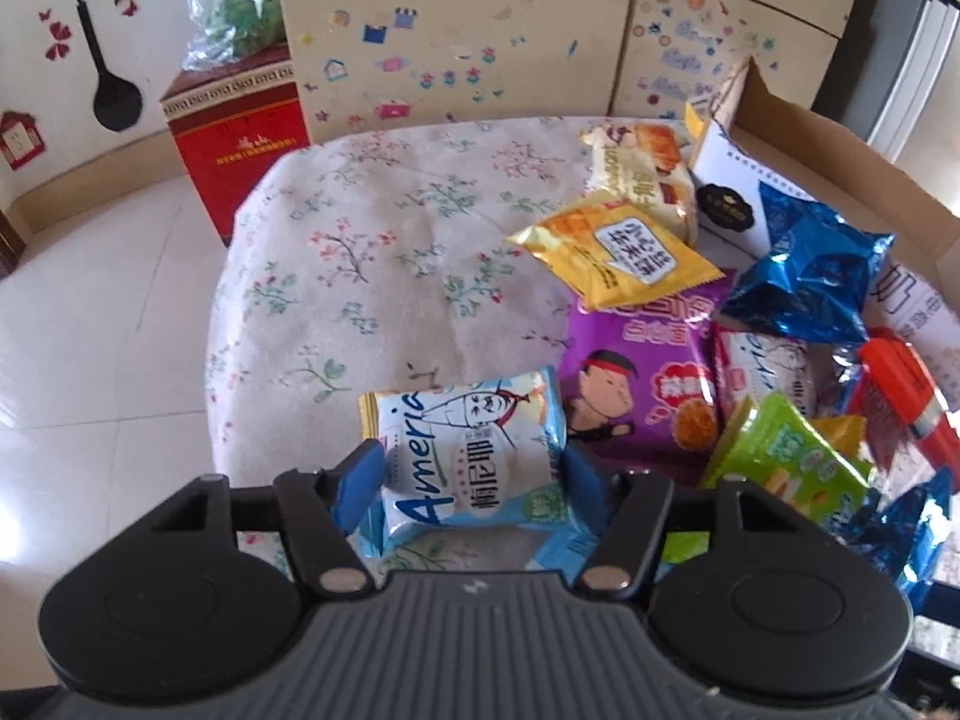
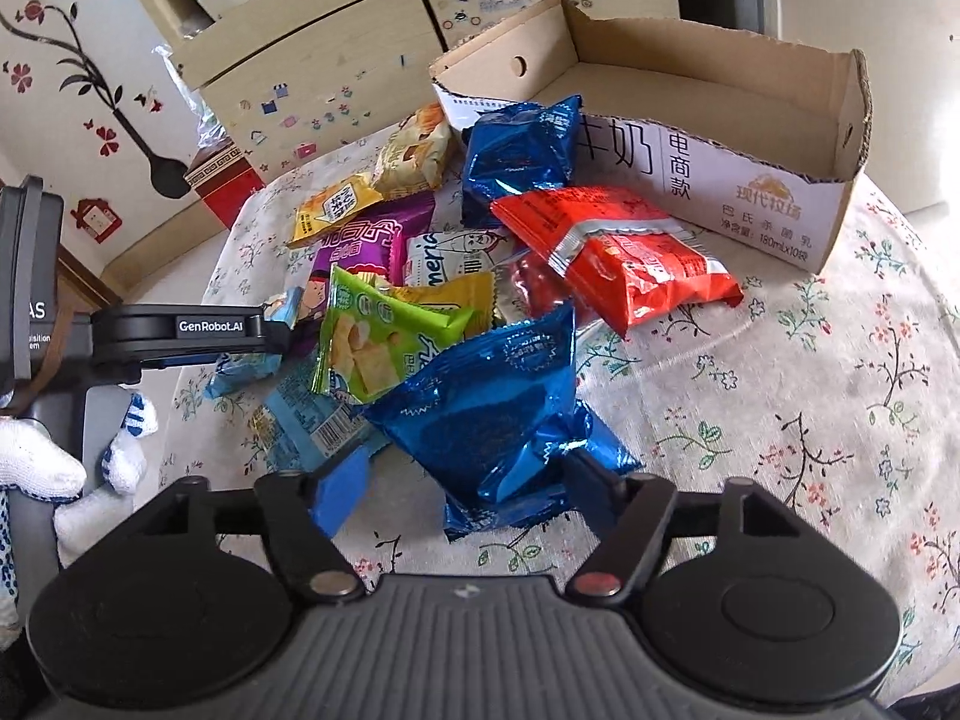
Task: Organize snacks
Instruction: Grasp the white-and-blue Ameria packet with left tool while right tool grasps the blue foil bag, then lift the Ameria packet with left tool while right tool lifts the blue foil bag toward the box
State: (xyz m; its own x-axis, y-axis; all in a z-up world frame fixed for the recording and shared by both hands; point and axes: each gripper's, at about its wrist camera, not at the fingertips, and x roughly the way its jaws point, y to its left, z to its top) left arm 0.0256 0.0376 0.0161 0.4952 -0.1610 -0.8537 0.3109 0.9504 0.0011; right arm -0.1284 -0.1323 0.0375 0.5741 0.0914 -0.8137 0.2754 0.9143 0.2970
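The left gripper [image 1: 468,468] pinches a glossy light-blue packet [image 1: 474,450] between its blue pads, at the near edge of the floral-cloth table [image 1: 384,240]. The right gripper [image 2: 462,474] stands wide around a crinkled blue foil bag [image 2: 486,408]. Shiny snack packets lie heaped toward the far side, beside an open corrugated cardboard box [image 2: 720,180]

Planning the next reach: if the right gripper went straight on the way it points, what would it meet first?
Most likely the blue foil packet lying between the right gripper's open fingers; the green packet sits just behind it.
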